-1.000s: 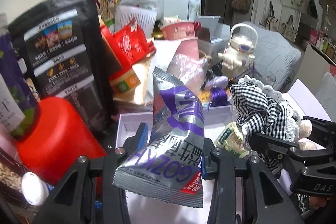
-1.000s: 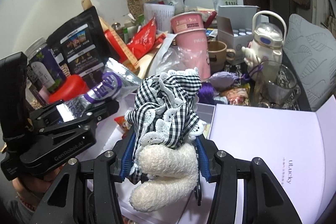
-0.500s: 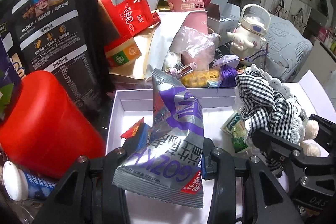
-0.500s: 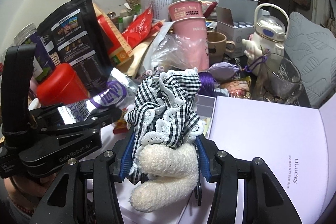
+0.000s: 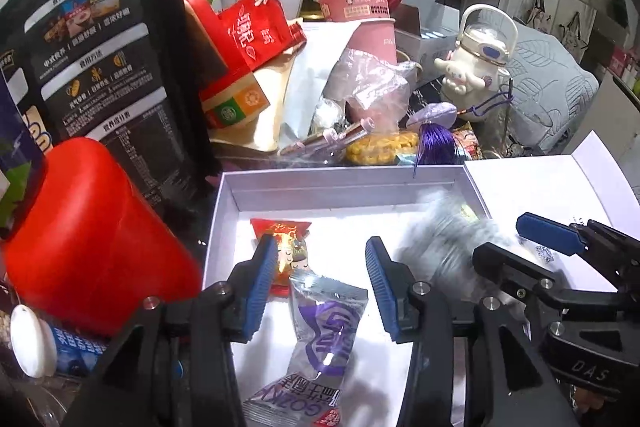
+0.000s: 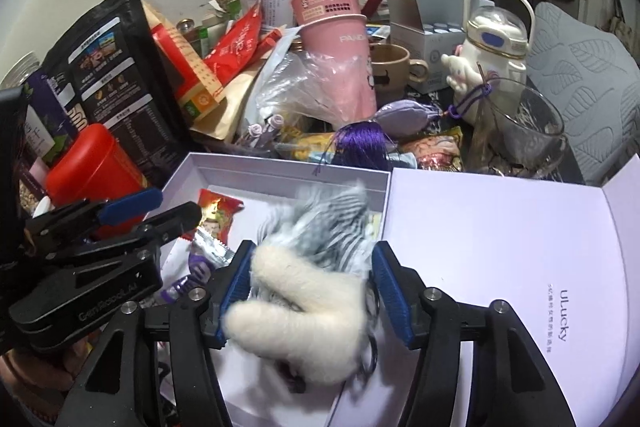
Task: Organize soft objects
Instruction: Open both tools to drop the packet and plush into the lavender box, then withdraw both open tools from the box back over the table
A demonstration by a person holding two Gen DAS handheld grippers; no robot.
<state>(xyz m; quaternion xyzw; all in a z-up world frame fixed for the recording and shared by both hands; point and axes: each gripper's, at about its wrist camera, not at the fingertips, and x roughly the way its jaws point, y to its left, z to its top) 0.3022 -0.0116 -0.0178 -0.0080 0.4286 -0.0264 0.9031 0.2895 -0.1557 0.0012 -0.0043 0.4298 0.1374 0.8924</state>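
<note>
My left gripper (image 5: pixel 320 267) is open above the white box (image 5: pixel 320 183). The silver and purple snack packet (image 5: pixel 320 339) lies loose in the box below its jaws, next to a small red snack packet (image 5: pixel 282 231). My right gripper (image 6: pixel 312 283) is open too. The plush toy in a checked dress (image 6: pixel 304 291) sits between its jaws, blurred by motion, over the box's right side. The toy shows as a grey blur in the left wrist view (image 5: pixel 444 239). The right gripper also shows there (image 5: pixel 520 247).
A red canister (image 5: pixel 88 231) stands left of the box, with a black pouch (image 5: pixel 108 75) behind it. The box lid (image 6: pixel 500 267) lies open on the right. Pink cups (image 6: pixel 340 39), a white kettle toy (image 6: pixel 492 43), a glass (image 6: pixel 520 123) and snack bags crowd the back.
Both grippers have opened. The silver packet has dropped from the left jaws into the box. The plush toy has come loose from the right jaws and is moving down.
</note>
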